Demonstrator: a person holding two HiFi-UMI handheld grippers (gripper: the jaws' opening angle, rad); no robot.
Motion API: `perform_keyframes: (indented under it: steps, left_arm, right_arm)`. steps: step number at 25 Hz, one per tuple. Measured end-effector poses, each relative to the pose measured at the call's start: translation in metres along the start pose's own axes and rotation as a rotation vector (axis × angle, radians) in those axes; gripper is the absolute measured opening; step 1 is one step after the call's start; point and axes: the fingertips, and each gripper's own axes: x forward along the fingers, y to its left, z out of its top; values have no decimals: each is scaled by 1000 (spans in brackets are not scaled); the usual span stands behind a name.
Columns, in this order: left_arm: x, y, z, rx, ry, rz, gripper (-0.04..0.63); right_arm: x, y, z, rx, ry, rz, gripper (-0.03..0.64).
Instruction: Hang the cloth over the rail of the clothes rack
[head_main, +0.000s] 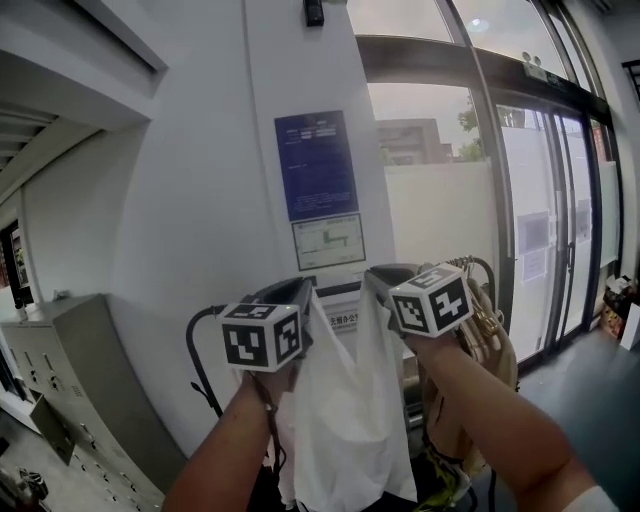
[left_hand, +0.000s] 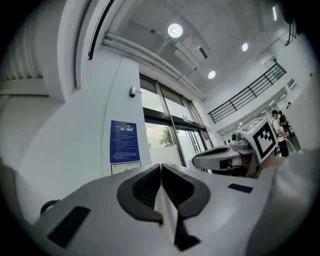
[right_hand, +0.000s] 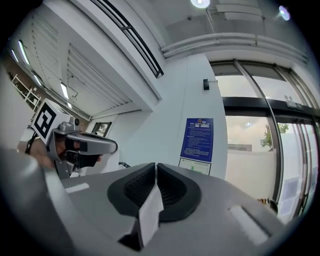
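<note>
Left gripper (left_hand: 161, 171) clamped on white cloth (left_hand: 168, 214), blue wall notice (left_hand: 124, 141) behind, right gripper (left_hand: 201, 159) alongside

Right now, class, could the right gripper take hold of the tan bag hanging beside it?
Probably not: the right gripper has its jaws shut on the white cloth, shared with the left gripper; the tan bag hangs close by.

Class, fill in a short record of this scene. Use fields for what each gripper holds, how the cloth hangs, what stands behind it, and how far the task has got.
Left gripper: shut on the upper edge of the white cloth
Right gripper: shut on the same upper edge, further along
Cloth: held up in the air between the two grippers, hanging down loosely
Background: white pillar with a blue notice; glass doors to the right
Task status: cloth not yet over a rail; the rail cannot be picked out for certain
</note>
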Motion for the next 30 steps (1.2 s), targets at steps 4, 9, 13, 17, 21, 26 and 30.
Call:
perform_keyframes:
  steps: [4,9,13,17,21,26,30]
  left_arm:
    - [49,35,23,8,-26,13,12]
    - [120,75,59,59,-81,56,12]
    - [177,114,82,72,-94,111,12]
    - [213,166,103,87,-103,193,12]
    - [226,242,117,77,-116,296,12]
    - [235,327,107,39,-103,391,12]
    - [241,385,88,4,-91,444,12]
  right_arm:
    - [45,-38,30,-61,-30,-1,17]
    - [103,-108,62,-135,-90,11,17]
    - [149,-176,81,-170,-119,18,17]
    - [187,-245,88,-192,-115,-6,17]
    - [223,-309,87,-205,-90,-53,17]
    - [264,-382,61,-165,-1,-132,17]
    - [295,-419,38,-148,65,-190,15]
